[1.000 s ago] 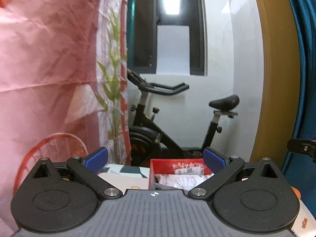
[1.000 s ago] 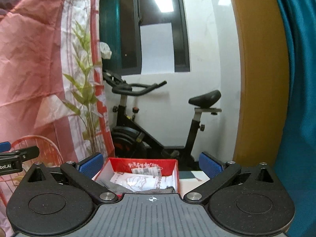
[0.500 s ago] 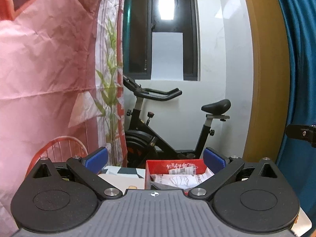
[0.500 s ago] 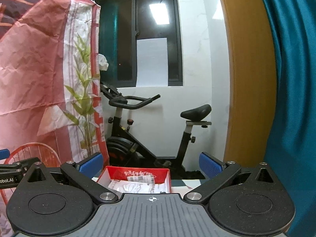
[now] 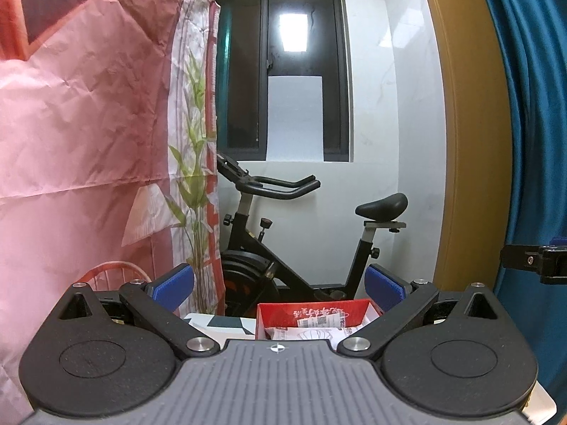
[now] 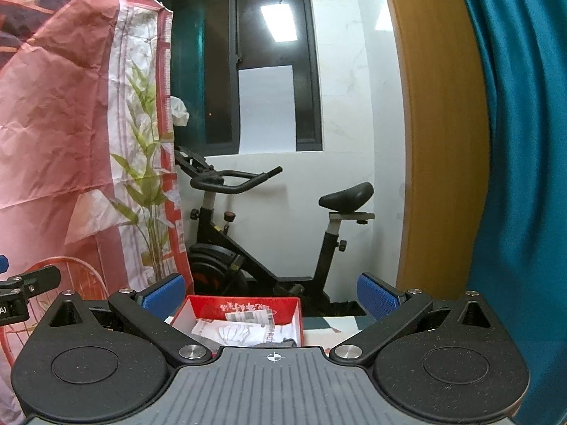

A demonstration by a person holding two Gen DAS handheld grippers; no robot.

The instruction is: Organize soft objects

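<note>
A red open box (image 5: 312, 315) holding white packaged items (image 5: 315, 333) sits low in the left wrist view, just beyond my left gripper (image 5: 278, 288), which is open and empty with blue pads wide apart. The same red box (image 6: 244, 310) with white packets (image 6: 234, 331) shows in the right wrist view, below my right gripper (image 6: 271, 290), also open and empty. Both grippers point roughly level, above the box. Most of the surface under the box is hidden by the gripper bodies.
A black exercise bike (image 5: 294, 248) stands behind the box against a white wall. A pink printed sheet (image 5: 88, 141) hangs at the left, a teal curtain (image 6: 514, 141) and a wooden frame (image 6: 432, 124) at the right. The other gripper's tip (image 5: 531, 262) shows at the right edge.
Both views have tilted upward: the box and the bike sit lower in frame and more of the window shows. Both grippers stay open and empty.
</note>
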